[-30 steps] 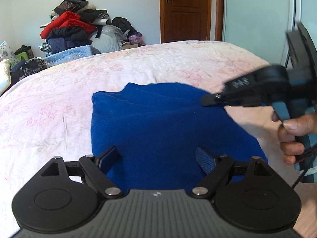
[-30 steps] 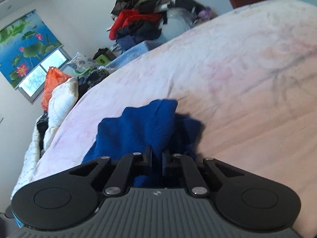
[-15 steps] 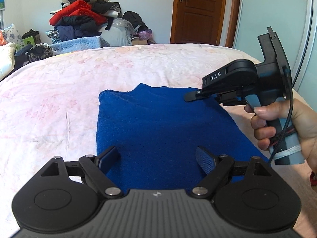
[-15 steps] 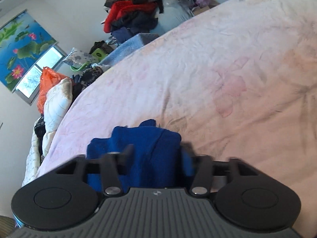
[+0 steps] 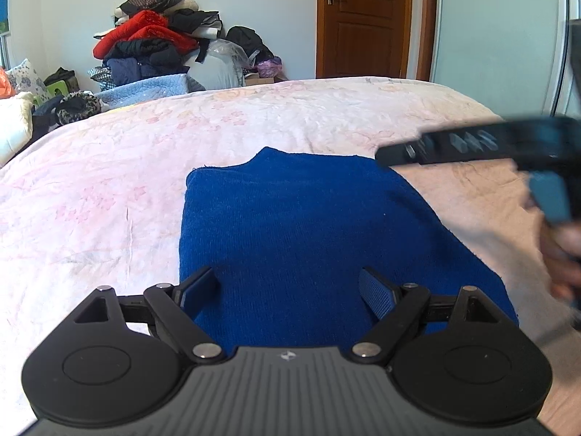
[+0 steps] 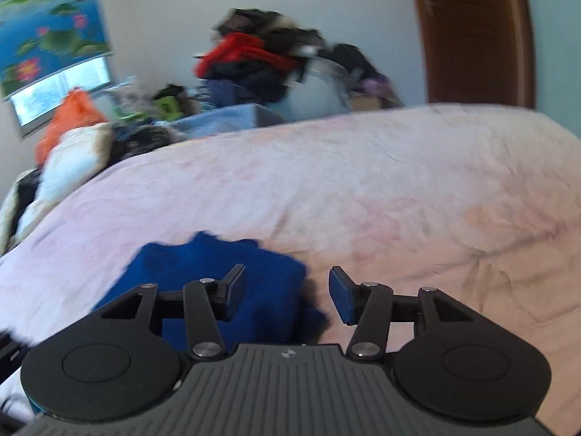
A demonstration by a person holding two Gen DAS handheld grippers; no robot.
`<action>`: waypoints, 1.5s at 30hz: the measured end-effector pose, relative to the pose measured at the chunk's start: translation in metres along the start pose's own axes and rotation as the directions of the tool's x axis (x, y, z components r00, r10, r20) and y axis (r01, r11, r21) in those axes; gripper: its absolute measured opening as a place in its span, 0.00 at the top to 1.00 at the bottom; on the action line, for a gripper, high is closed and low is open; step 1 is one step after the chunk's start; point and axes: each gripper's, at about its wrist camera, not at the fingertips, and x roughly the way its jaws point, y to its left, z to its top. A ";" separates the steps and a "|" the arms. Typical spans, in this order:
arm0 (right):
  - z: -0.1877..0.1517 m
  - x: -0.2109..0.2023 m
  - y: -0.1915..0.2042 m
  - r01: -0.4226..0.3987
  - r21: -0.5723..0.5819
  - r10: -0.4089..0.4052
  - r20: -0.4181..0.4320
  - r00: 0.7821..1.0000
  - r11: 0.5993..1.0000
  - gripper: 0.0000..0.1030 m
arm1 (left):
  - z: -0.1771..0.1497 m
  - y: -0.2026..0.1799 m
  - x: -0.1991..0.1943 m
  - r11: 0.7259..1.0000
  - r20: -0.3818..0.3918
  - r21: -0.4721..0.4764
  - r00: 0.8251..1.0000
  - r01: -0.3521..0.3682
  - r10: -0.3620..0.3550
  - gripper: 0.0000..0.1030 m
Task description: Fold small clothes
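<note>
A blue knitted garment (image 5: 308, 229) lies folded flat on the pink bedspread (image 5: 109, 189). My left gripper (image 5: 288, 289) is open and empty, hovering over the garment's near edge. My right gripper (image 6: 287, 289) is open and empty, above the garment's far right corner (image 6: 218, 265). In the left wrist view the right gripper (image 5: 472, 143) shows blurred at the right, held by a hand just past the garment's right edge.
A pile of clothes (image 5: 156, 47) stands beyond the bed's far left side. A wooden door (image 5: 363, 21) is behind the bed. Pillows and bags (image 6: 69, 145) lie at the left of the bed.
My right gripper let go of the blue garment's edge, opened and swung away to the right. The garment now lies flat. My left gripper stayed open over the near edge.
</note>
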 end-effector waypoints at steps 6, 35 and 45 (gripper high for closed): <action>-0.030 -0.017 0.030 -0.025 -0.145 0.009 -0.104 0.995 0.989 0.48 | -0.012 -0.008 -0.005 1.000 0.011 0.007 1.000 -0.021 0.021 0.10; -0.052 -0.011 -0.050 -0.105 0.311 0.146 -0.113 0.983 0.945 0.21 | 0.004 0.064 0.006 0.987 0.072 -0.157 0.997 0.040 -0.029 0.03; -0.027 0.057 -0.060 -0.337 0.416 0.397 -0.066 0.915 0.845 0.19 | 0.013 0.123 0.082 0.835 0.013 -0.435 0.930 0.336 -0.368 0.09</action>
